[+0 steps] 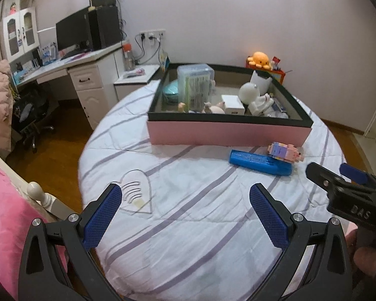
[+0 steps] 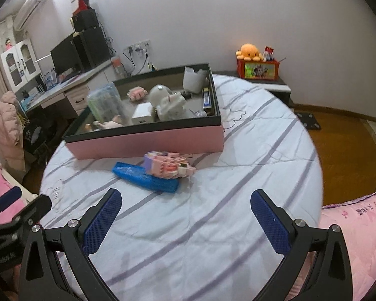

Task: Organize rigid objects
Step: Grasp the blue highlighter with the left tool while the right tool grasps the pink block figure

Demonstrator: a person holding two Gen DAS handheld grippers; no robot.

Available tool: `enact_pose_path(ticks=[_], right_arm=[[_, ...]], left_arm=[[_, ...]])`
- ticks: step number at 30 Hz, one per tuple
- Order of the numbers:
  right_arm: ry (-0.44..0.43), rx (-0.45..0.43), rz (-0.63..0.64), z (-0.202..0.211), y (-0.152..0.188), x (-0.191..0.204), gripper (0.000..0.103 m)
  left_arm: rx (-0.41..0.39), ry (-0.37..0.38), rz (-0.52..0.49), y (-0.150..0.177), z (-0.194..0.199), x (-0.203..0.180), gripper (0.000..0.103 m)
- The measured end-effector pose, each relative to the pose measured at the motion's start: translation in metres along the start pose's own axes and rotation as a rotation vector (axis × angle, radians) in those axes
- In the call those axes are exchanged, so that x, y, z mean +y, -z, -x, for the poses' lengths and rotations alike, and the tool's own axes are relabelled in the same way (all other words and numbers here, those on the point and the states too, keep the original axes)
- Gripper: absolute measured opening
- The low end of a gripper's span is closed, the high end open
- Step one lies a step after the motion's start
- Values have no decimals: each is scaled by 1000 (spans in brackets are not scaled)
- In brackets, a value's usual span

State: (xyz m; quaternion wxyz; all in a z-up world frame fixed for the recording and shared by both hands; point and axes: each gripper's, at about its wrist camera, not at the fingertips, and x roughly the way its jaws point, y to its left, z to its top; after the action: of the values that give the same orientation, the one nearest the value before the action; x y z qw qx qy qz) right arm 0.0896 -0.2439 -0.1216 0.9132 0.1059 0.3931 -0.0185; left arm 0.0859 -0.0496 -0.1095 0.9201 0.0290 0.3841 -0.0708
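- The left claw [image 1: 185,215] stands with its jaws wide apart and empty, hovering over the striped bed cover [image 1: 200,225].
- The right claw [image 2: 185,219] is likewise spread apart and holds nothing; it points toward the two loose items.
- The pink tray [image 2: 148,141] sits on the bed cover and already carries several things, among them a clear plastic box [image 2: 105,104] and a small white box [image 2: 143,115].
- Two items remain outside, just in front of the tray wall: a blue case [image 2: 145,178] lying flat, and a pink block toy [image 2: 168,166] resting partly on its far end.
- The block toy appears built of small bricks: light and stiff, but judged liable to shed pieces if squeezed hard. Hold is best taken across its solid body, not its protruding parts.
- The blue case looks rigid, light and smooth; a grip across its narrow width near the middle should keep it level.
- The toy likely needs lifting first, as it lies on the case.
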Motion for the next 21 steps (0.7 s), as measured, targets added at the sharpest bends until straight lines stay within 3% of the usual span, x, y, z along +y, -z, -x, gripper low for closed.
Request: enact_pose_path(ticks=[12, 16, 19, 21], right_arm=[[-83, 84, 44, -69, -23, 5, 103], [-89, 85, 62, -74, -22, 4, 92], [-115, 78, 74, -71, -23, 1, 68], [-132, 79, 95, -68, -22, 1, 62]], left_arm=[[75, -19, -20, -5, -50, -19, 103], [96, -24, -22, -5, -60, -23, 103], [103, -22, -26, -5, -64, -28, 103], [107, -16, -32, -5, -65, -32, 103]])
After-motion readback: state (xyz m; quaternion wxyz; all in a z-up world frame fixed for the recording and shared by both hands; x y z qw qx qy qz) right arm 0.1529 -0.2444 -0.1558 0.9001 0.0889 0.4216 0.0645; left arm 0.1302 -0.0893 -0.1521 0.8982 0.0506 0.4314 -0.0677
